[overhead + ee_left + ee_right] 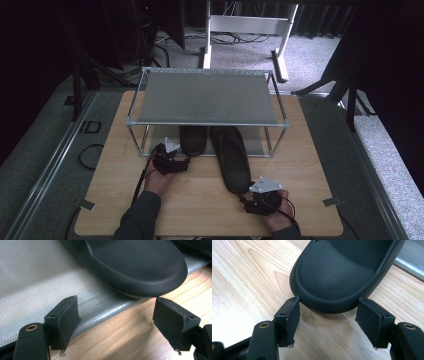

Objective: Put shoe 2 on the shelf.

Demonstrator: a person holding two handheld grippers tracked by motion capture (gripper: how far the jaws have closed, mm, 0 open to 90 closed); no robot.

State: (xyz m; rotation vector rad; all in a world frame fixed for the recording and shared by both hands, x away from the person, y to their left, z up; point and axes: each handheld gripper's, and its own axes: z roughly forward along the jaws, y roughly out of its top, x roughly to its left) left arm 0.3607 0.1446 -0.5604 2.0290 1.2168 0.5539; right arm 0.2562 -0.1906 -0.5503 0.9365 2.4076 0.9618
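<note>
Slippers lie lengthwise at twelve o'clock from you: the right slipper [232, 160] juts off the rack's lower shelf [257, 145] onto the worktop [115, 165], heel between your released right gripper [327, 323], nearer than your equally released left gripper [116, 322].

Past the tongs there's grey carpet [320, 55], a white table frame [247, 25] with cables under it, and dark curtains [45, 40] on both sides, pretty dim overall
</note>
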